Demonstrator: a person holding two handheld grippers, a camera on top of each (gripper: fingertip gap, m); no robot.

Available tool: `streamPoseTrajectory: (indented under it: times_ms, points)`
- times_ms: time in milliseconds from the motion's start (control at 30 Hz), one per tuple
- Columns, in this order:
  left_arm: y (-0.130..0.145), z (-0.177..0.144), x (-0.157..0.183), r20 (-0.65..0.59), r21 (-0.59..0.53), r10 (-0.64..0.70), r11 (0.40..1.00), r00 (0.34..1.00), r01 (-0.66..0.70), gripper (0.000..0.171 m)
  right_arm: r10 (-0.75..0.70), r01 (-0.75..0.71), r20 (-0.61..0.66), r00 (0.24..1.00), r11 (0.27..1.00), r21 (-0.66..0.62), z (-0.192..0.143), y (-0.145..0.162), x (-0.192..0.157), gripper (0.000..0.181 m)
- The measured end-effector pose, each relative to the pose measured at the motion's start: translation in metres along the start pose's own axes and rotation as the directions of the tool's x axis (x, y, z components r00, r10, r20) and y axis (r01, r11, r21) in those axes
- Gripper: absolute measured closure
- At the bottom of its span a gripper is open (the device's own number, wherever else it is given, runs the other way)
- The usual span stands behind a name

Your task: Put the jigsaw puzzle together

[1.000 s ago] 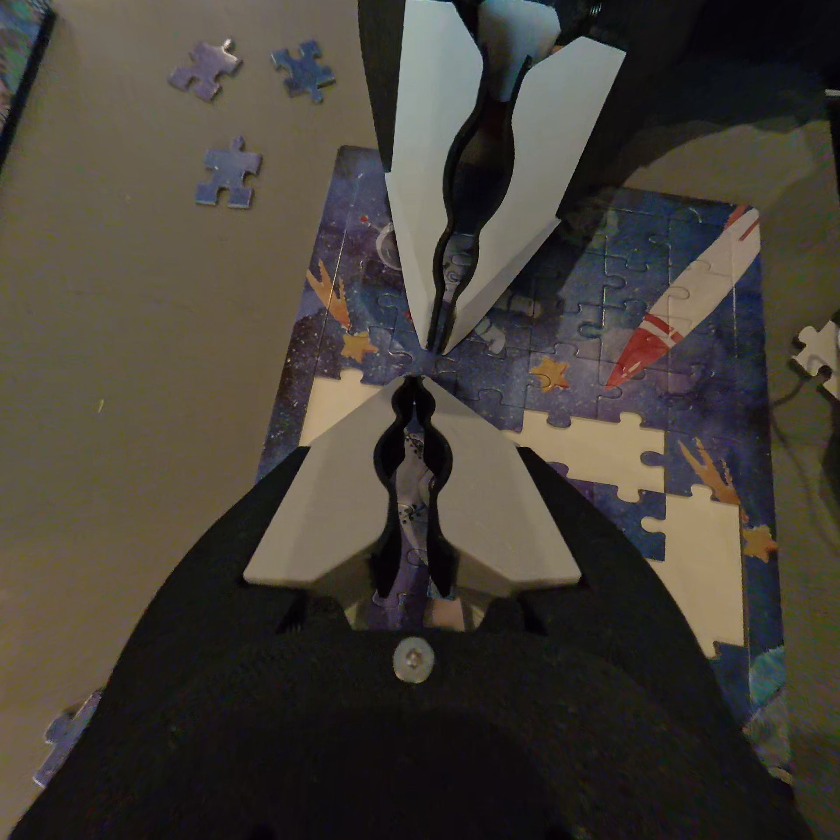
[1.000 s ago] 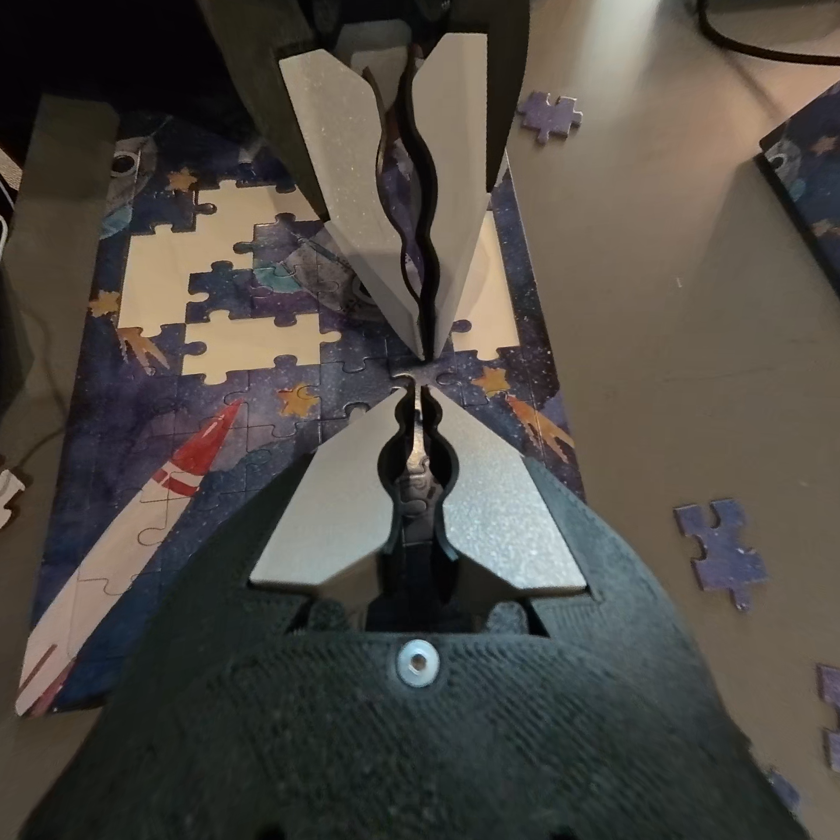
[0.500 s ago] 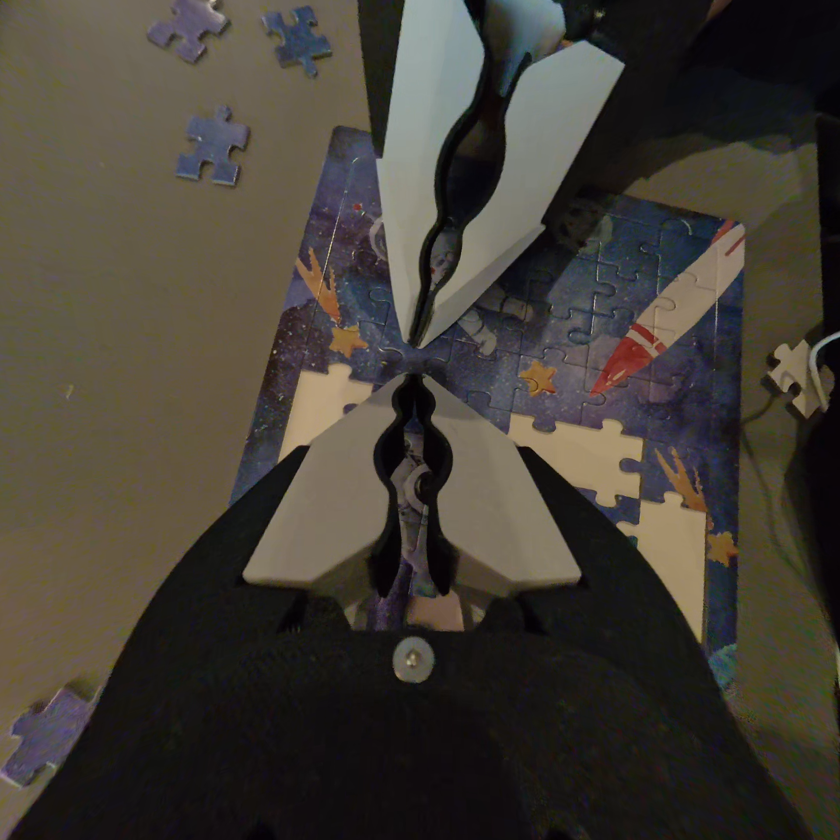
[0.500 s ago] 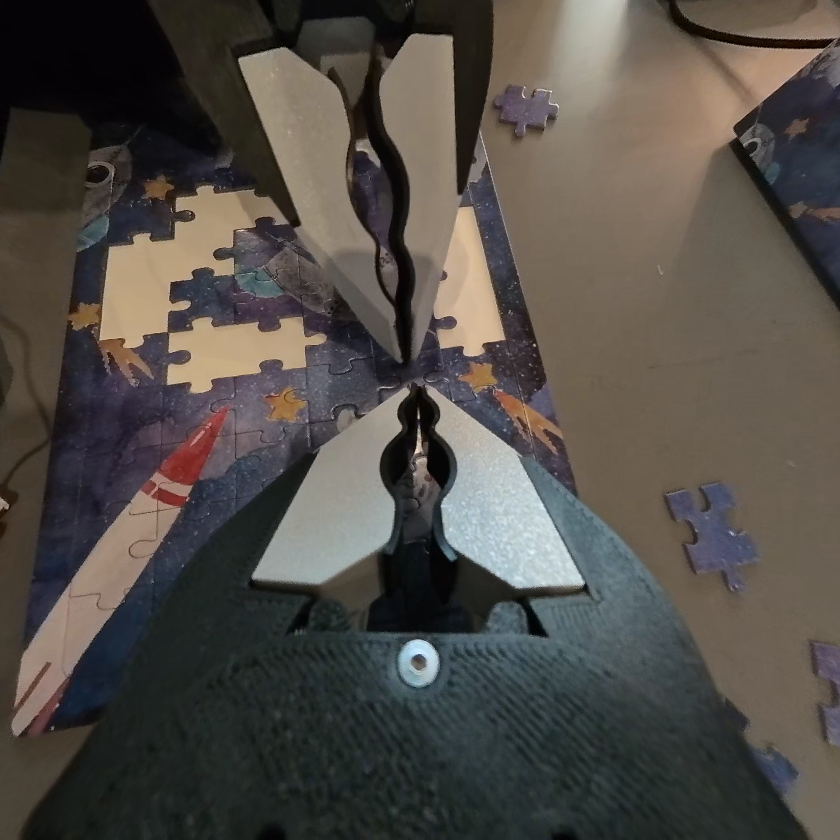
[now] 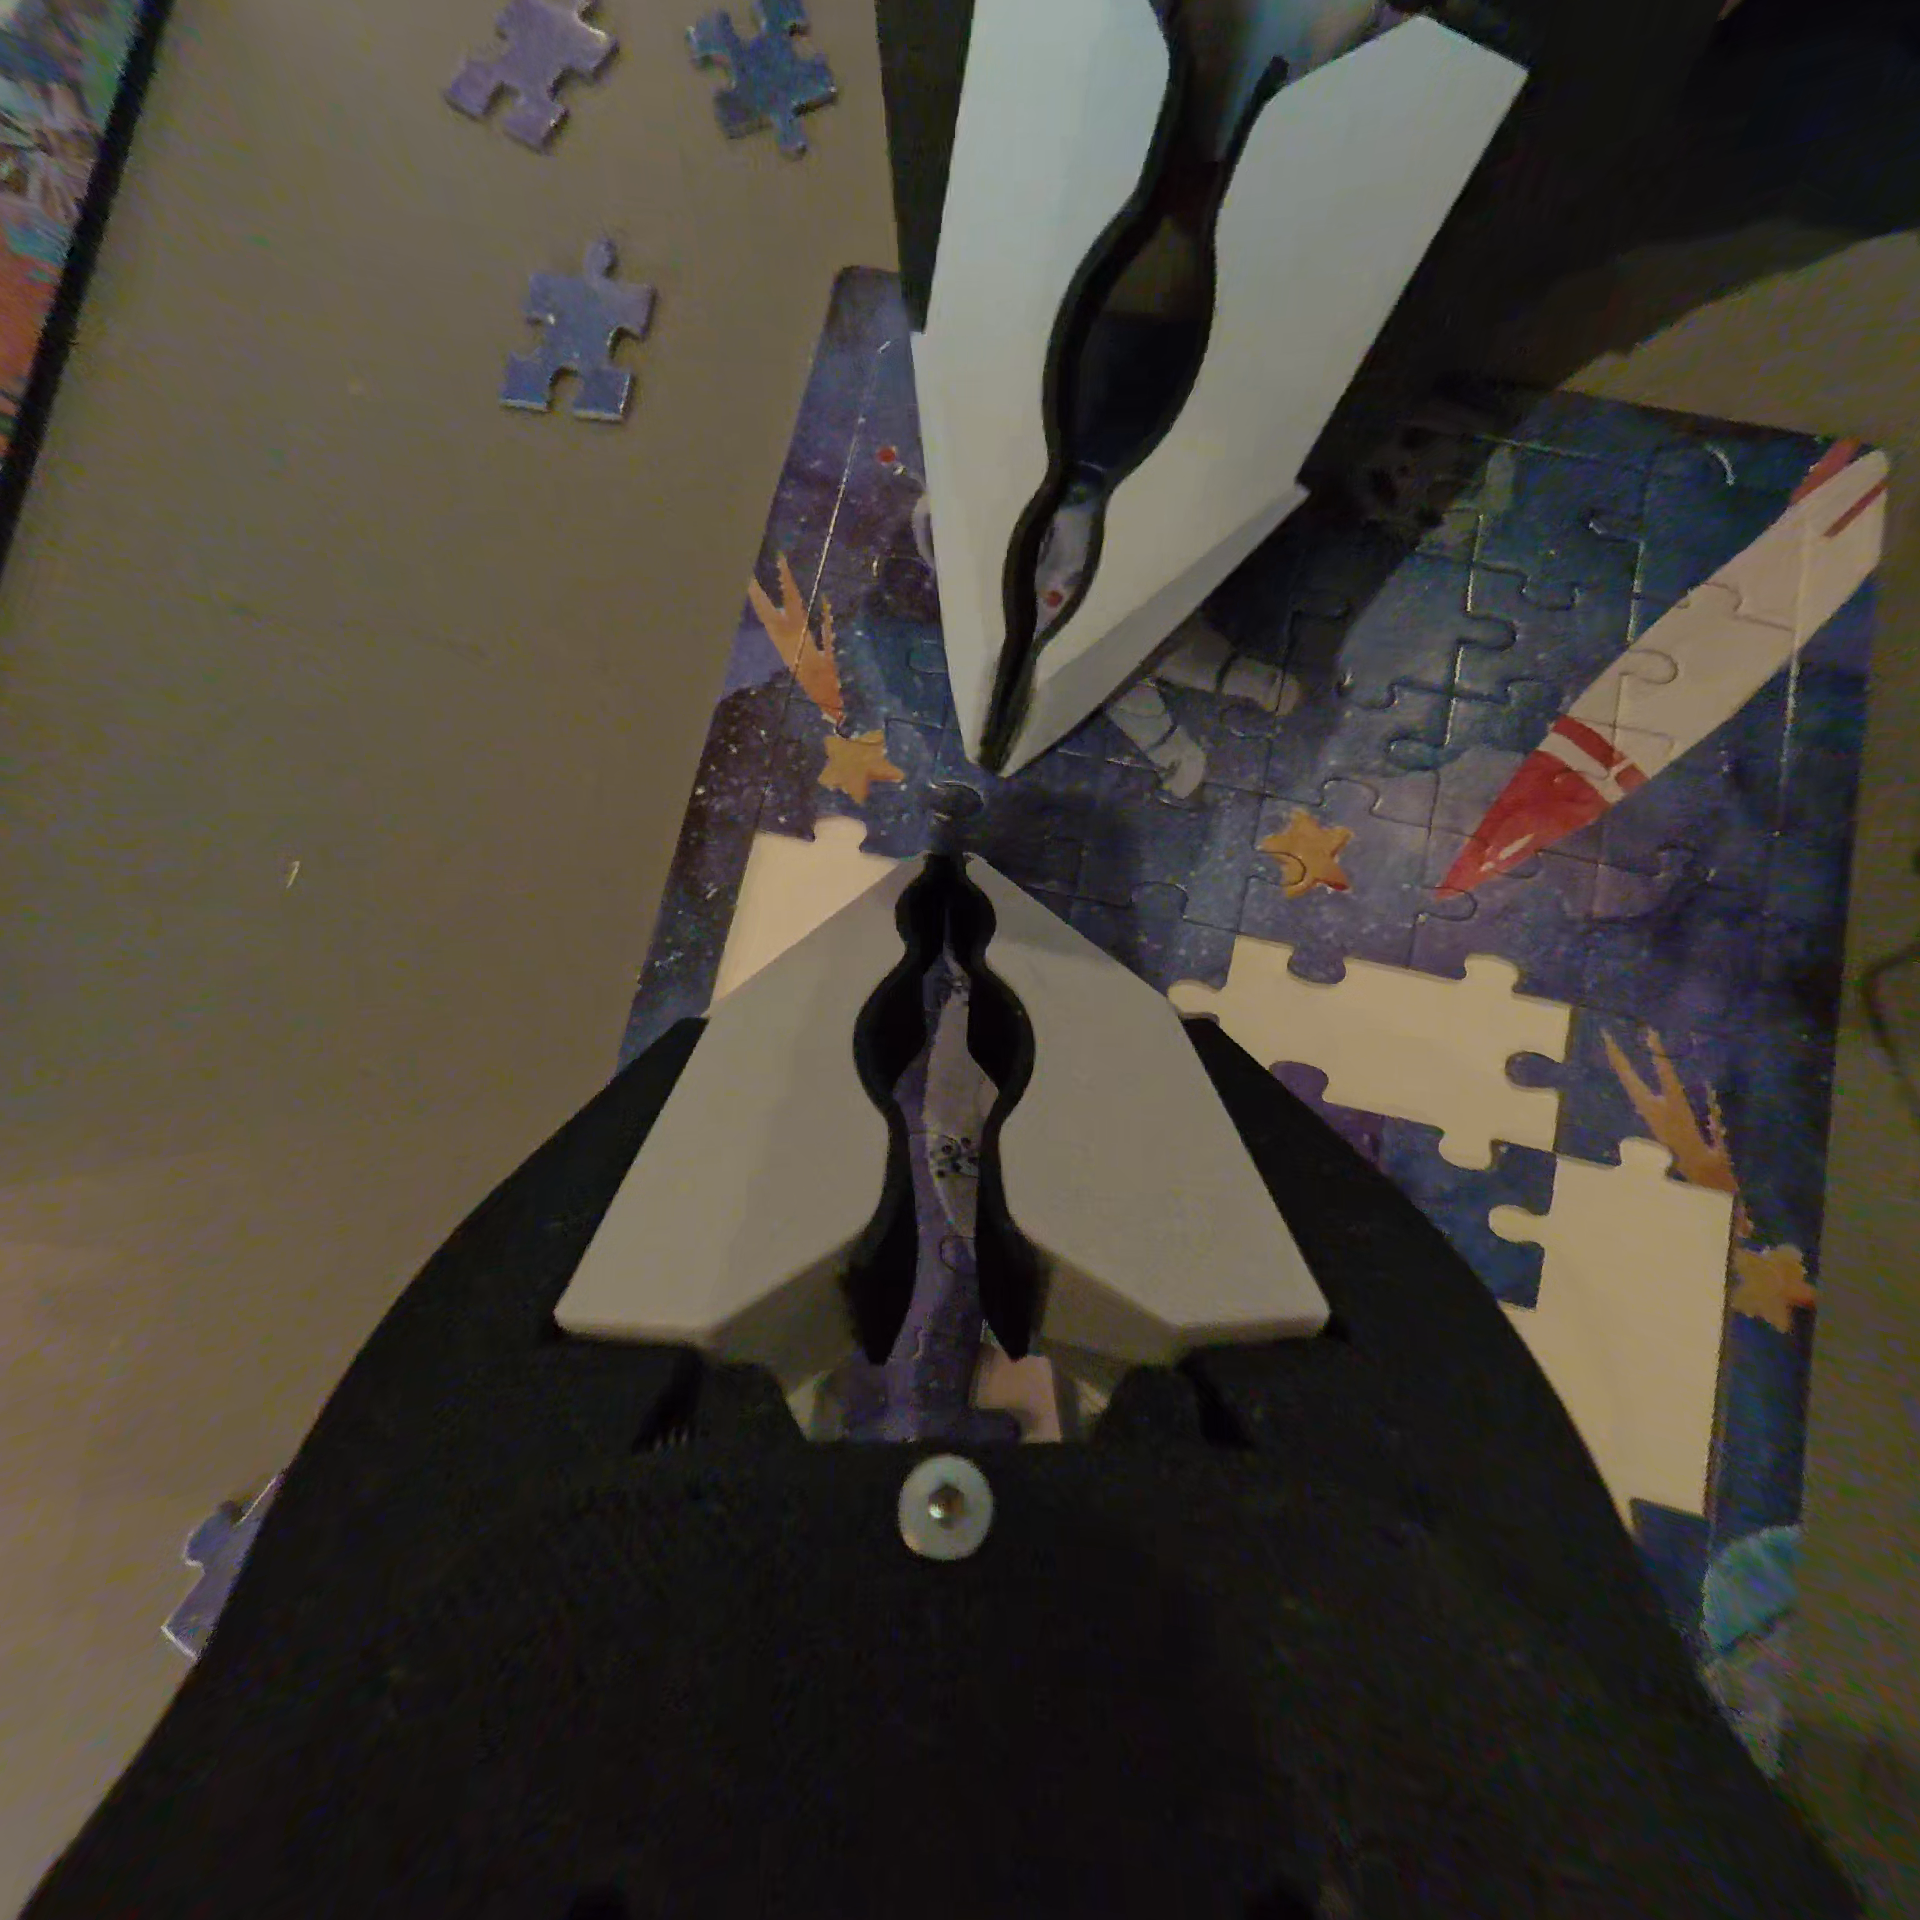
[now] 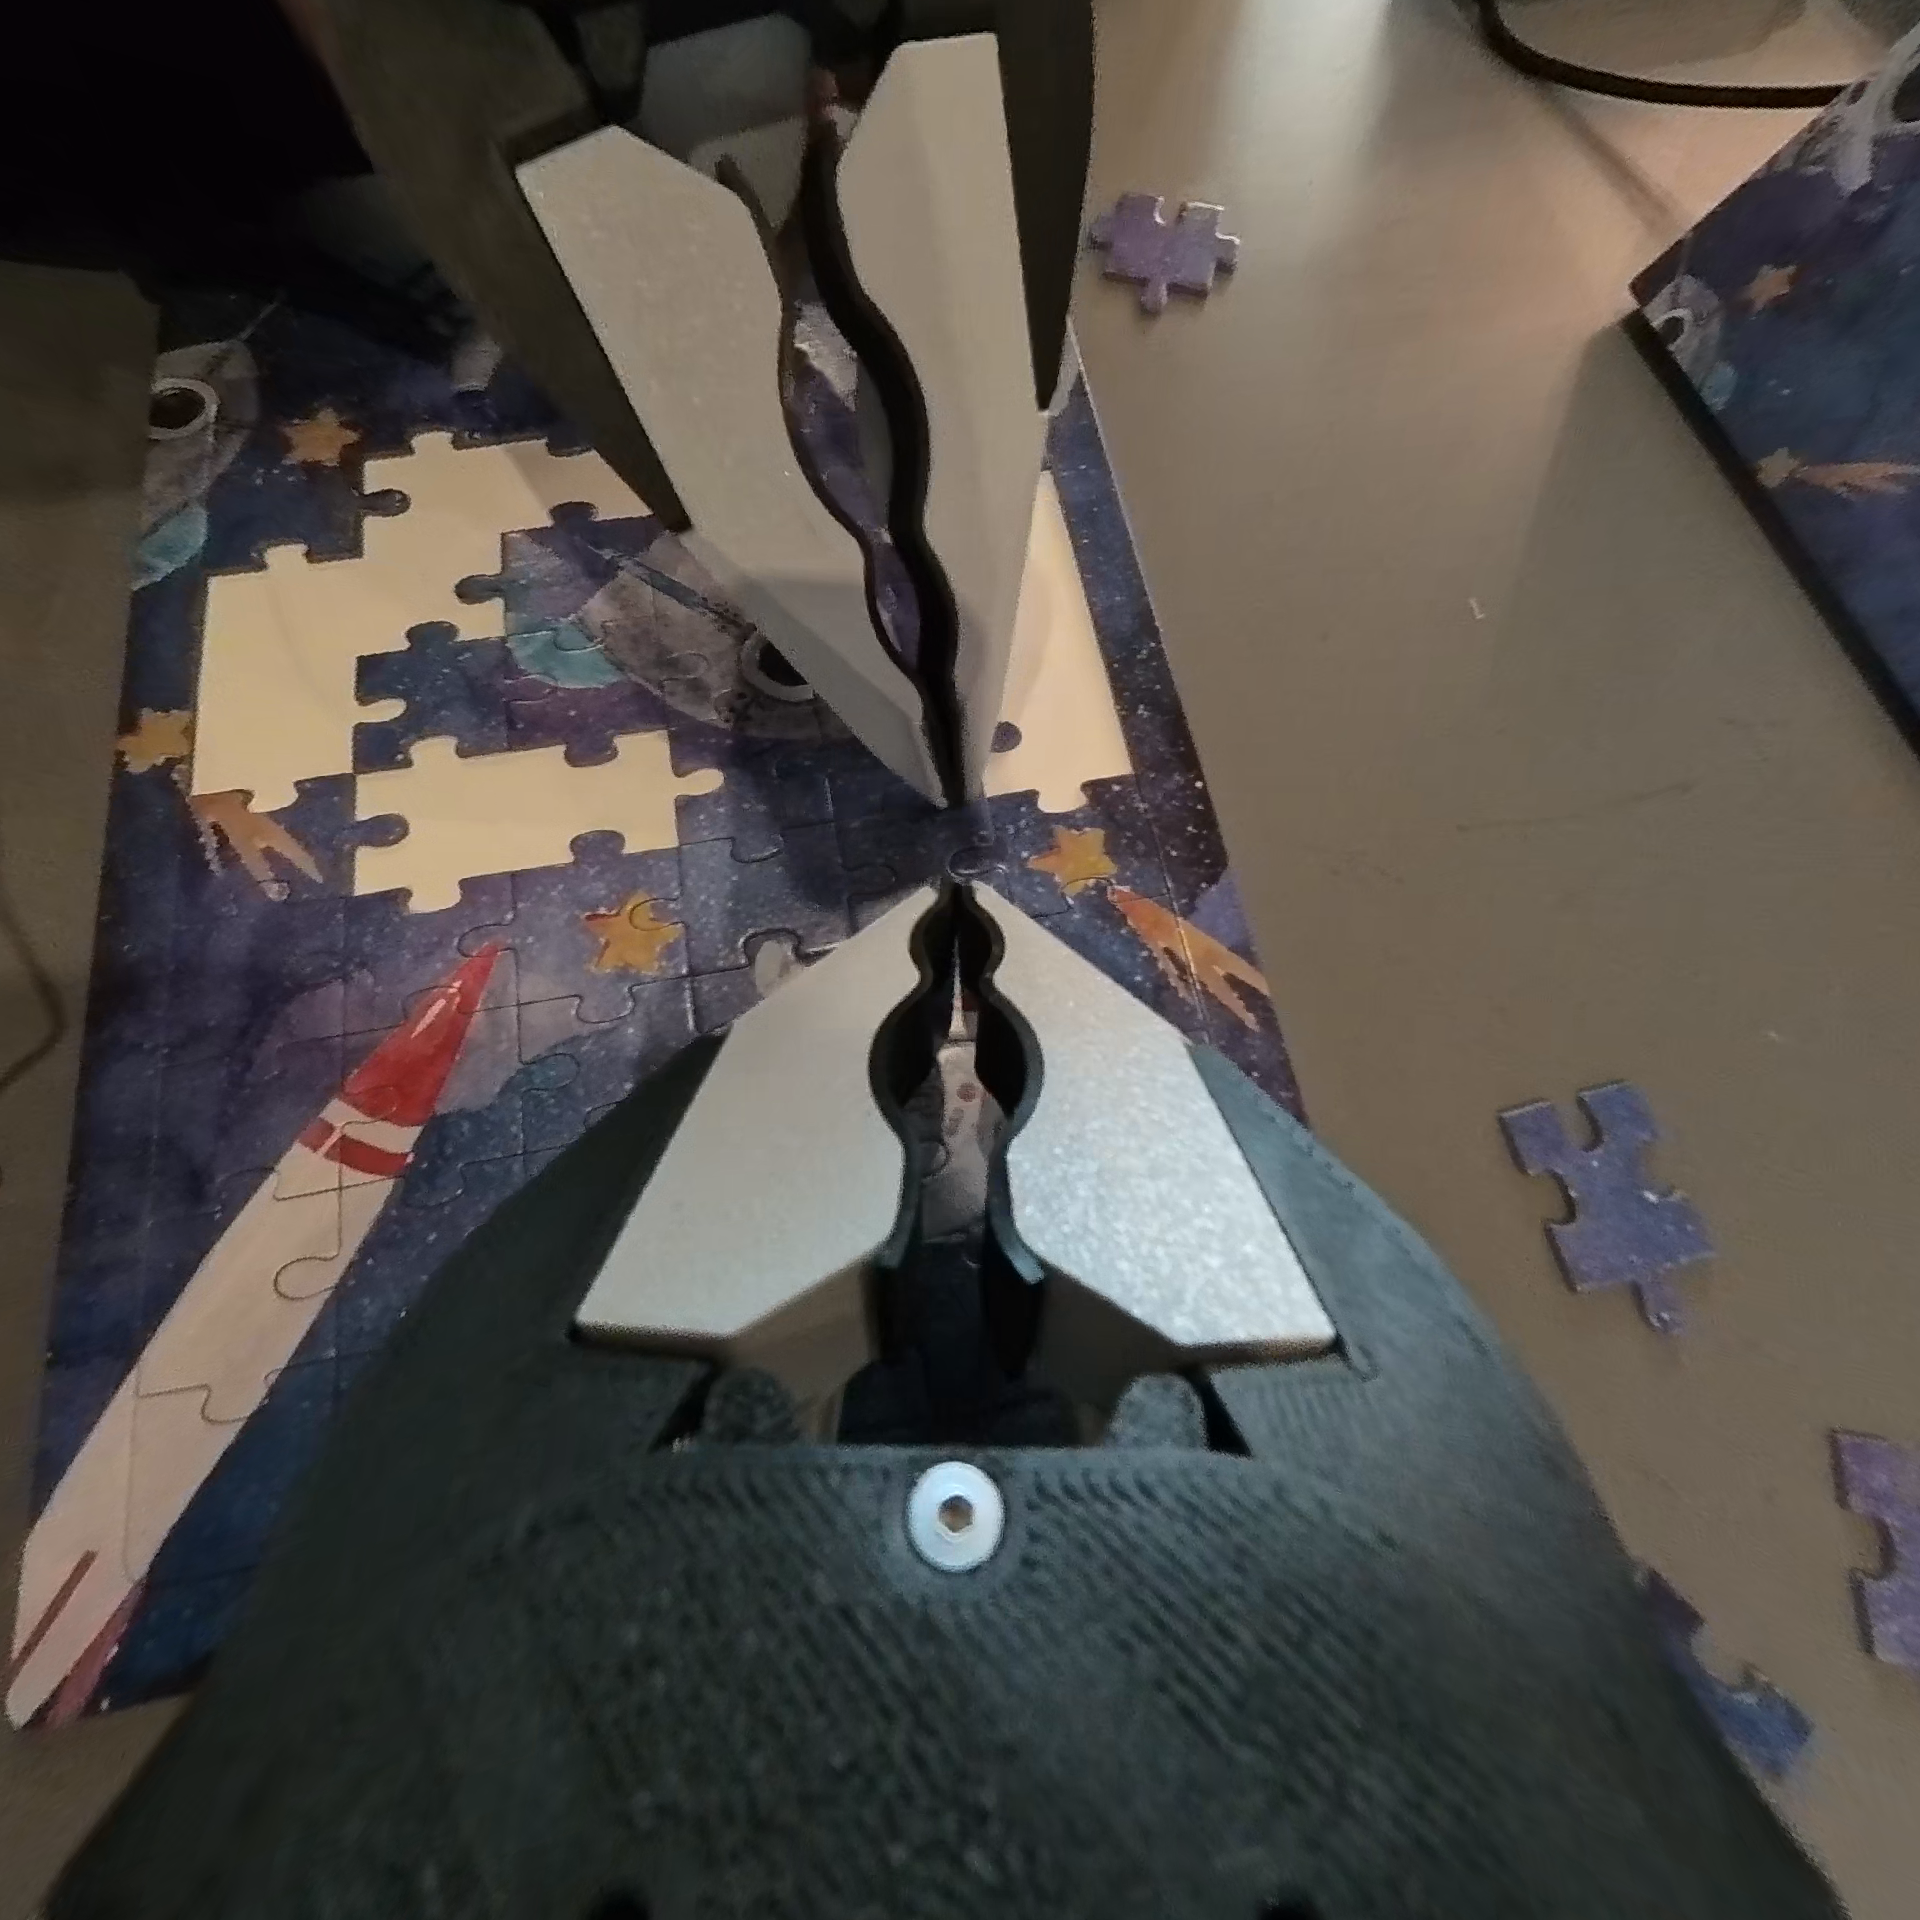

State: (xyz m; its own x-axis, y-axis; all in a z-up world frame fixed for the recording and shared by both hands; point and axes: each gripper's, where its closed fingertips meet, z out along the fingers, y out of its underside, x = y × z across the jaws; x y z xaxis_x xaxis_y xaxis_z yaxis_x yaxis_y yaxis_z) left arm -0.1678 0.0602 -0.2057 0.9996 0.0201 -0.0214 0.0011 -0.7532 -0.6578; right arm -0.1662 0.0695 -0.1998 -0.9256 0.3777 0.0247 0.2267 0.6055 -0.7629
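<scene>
Above the space-themed jigsaw puzzle (image 5: 1351, 790), the left gripper (image 5: 951, 857) points its closed, empty jaws at a seam beside an orange star. Facing it tip to tip over that same seam, the right gripper (image 6: 954, 883) is likewise closed and empty. Beyond the puzzle's far-left corner, three loose pieces (image 5: 582, 348) lie on the grey table (image 5: 312, 727).

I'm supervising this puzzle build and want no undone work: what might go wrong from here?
Both tongs, left and right, meet shut, tip to tip, over the assembled puzzle. Pressing or dragging there might lift joined pieces beside the bare gaps. The tongs might also bump each other.
</scene>
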Motion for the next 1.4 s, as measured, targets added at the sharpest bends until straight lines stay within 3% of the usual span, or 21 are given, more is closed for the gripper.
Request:
streamPoseTrajectory:
  times_ms: [167, 300, 533, 700, 833, 933, 967, 1067, 1100, 1200, 1300, 1400]
  points:
    - [0.005, -0.008, 0.001, -0.045, 0.014, -0.005, 1.0, 0.999, 0.006, 0.171, 0.001, -0.001, -0.023, 1.0, 1.0, 0.004, -0.003, 0.002, 0.004, 0.176]
    - [0.006, -0.009, 0.007, -0.118, 0.026, -0.048, 0.998, 0.992, 0.051, 0.153, 0.005, -0.005, -0.014, 1.0, 1.0, 0.004, -0.003, 0.002, 0.003, 0.171]
    - [0.0, -0.003, 0.008, -0.082, 0.061, -0.013, 0.998, 0.997, 0.018, 0.152, 0.007, -0.007, 0.0, 1.0, 1.0, 0.022, -0.003, -0.001, 0.0, 0.169]
    - [-0.003, -0.001, 0.009, -0.099, 0.068, -0.034, 0.997, 0.994, 0.041, 0.153, 0.033, -0.033, 0.016, 0.999, 0.999, -0.003, 0.001, 0.001, -0.003, 0.181]
    - [-0.002, -0.001, 0.008, -0.088, 0.062, -0.025, 0.998, 0.996, 0.031, 0.155, 0.077, -0.077, -0.077, 0.994, 0.997, -0.001, 0.0, 0.003, 0.013, 0.181]
    - [0.001, -0.003, 0.001, -0.055, 0.045, -0.025, 0.999, 0.998, 0.027, 0.153, 0.042, -0.04, 0.164, 0.986, 0.999, -0.016, 0.005, -0.002, -0.029, 0.181]
    - [0.002, -0.004, -0.001, -0.053, 0.046, -0.037, 0.998, 0.998, 0.04, 0.155, 0.03, -0.028, 0.168, 0.985, 0.999, -0.016, 0.007, -0.003, -0.032, 0.181]
    - [0.007, -0.007, -0.011, -0.018, 0.034, -0.056, 0.998, 0.998, 0.057, 0.167, 0.009, -0.01, -0.091, 0.996, 1.0, -0.007, 0.009, -0.004, 0.005, 0.181]
    - [0.007, -0.008, -0.013, -0.017, 0.032, -0.067, 0.997, 0.998, 0.068, 0.17, 0.002, -0.003, -0.115, 0.993, 1.0, -0.009, 0.009, -0.004, 0.009, 0.181]
    - [0.01, -0.008, -0.015, -0.012, 0.012, -0.085, 0.996, 0.996, 0.085, 0.171, 0.01, -0.01, -0.052, 0.999, 1.0, -0.006, 0.011, -0.005, 0.002, 0.181]
    - [0.01, -0.008, -0.015, -0.003, 0.008, -0.077, 0.997, 0.997, 0.077, 0.171, 0.071, -0.071, -0.108, 0.992, 0.997, -0.002, 0.01, -0.005, 0.014, 0.181]
    - [0.011, -0.007, -0.015, 0.013, 0.003, -0.065, 0.998, 0.998, 0.065, 0.171, 0.043, -0.043, -0.062, 0.997, 0.999, 0.001, 0.012, -0.007, 0.005, 0.181]
